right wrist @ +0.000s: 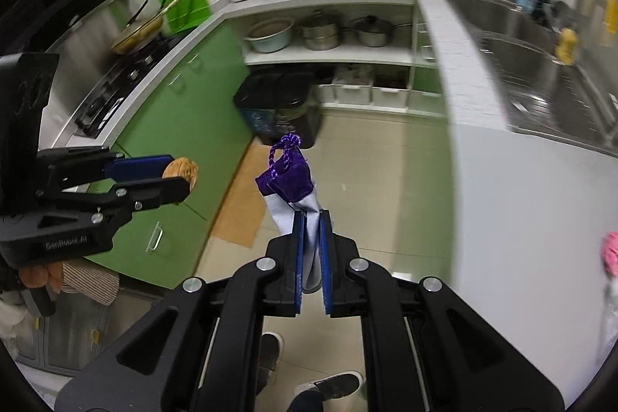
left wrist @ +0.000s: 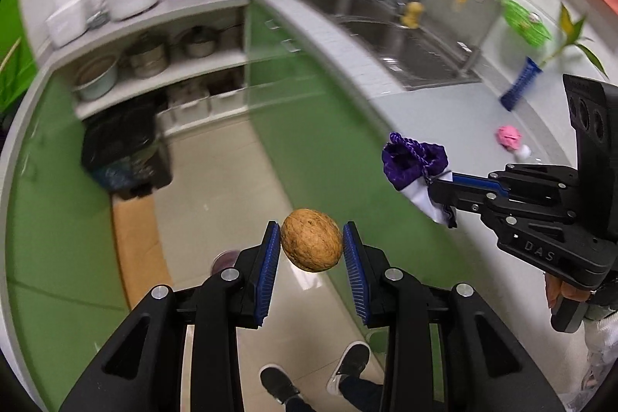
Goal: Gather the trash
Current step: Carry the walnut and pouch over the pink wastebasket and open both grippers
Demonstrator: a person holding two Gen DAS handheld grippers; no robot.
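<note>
My left gripper (left wrist: 311, 238) is shut on a brown walnut (left wrist: 311, 239), pinched between its blue pads above the kitchen floor. In the right wrist view the same gripper (right wrist: 181, 176) shows at the left with the walnut (right wrist: 182, 169) at its tips. My right gripper (right wrist: 311, 219) is shut on a purple and white cloth pouch (right wrist: 291, 188) with a twisted purple cord; the pouch sticks up past the fingertips. In the left wrist view that gripper (left wrist: 434, 186) reaches in from the right with the pouch (left wrist: 415, 167). A black-lined trash bin (right wrist: 280, 109) stands on the floor ahead, also seen as the bin (left wrist: 123, 149).
A white countertop (left wrist: 444, 111) with a steel sink (left wrist: 405, 45) runs along the right; a pink crumpled scrap (left wrist: 509, 137) and a blue vase (left wrist: 519, 83) stand on it. Green cabinets (right wrist: 174, 126) and a stove (right wrist: 116, 91) line the left. Pots fill shelves behind. The person's shoes (left wrist: 347, 365) are below.
</note>
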